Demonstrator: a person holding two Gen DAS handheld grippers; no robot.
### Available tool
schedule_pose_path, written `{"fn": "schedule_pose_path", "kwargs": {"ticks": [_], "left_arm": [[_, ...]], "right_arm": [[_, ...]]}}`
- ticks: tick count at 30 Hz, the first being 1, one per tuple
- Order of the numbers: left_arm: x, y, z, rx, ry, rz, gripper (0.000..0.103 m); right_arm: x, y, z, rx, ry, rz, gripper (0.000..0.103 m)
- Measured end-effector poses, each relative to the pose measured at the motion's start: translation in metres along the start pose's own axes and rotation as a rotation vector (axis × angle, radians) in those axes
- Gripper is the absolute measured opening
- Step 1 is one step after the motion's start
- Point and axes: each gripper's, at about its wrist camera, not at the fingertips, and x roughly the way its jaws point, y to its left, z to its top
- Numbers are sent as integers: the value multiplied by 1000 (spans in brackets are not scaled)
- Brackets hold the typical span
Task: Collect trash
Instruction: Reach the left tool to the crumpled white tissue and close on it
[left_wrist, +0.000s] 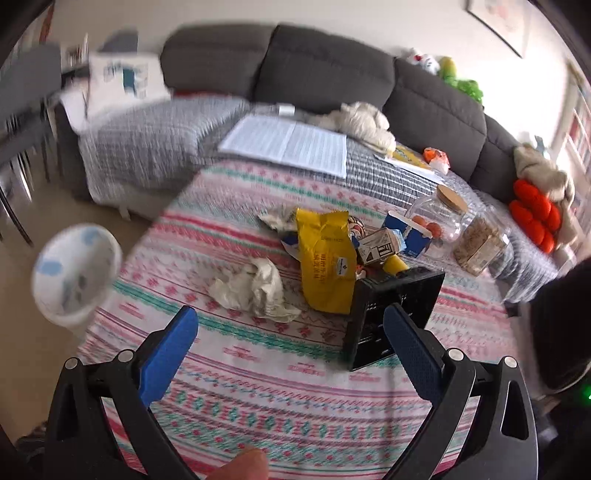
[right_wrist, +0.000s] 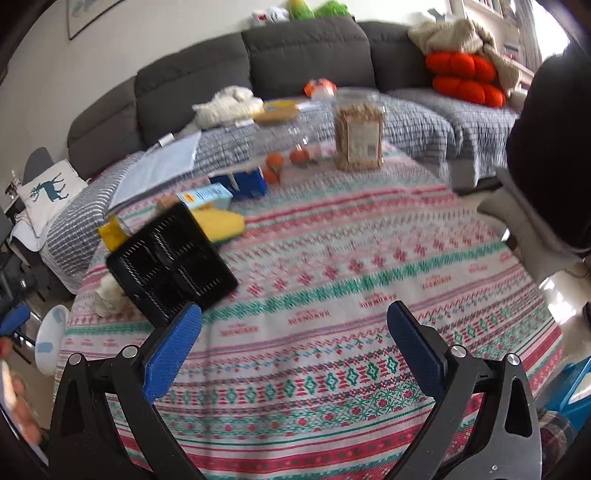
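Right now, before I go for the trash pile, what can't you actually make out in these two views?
- Black basket: tipped on its side; its inside is turned away from both wrist cameras.
- Items behind the yellow bag: partly hidden by it in the left view.
- White bin at the table's left edge: motion blurred, contents unreadable.
- Crumpled paper: mostly behind the basket in the right view.
- Print on the blue carton: too small.
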Motion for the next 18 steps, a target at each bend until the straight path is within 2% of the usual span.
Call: {"fn": "schedule_pose_path", "kwargs": {"ticks": [3, 4, 5, 8, 18], "left_arm": [[29, 9, 18, -81, 108, -149, 97], [39, 10, 22, -86, 135, -169, 97], [45, 9, 24, -83, 150, -160, 97], [67, 7, 33, -55, 189, -72, 97], [115, -30, 53, -3, 266, -10, 97]], "right_arm": [[10, -10, 2, 25, 31, 29, 96], [12, -14, 3, 35, 38, 43, 96], [13, -16, 3, 38, 40, 49, 96], [16, -24, 5, 50, 52, 64, 96], [22, -33, 9, 86, 78, 121, 96]]}}
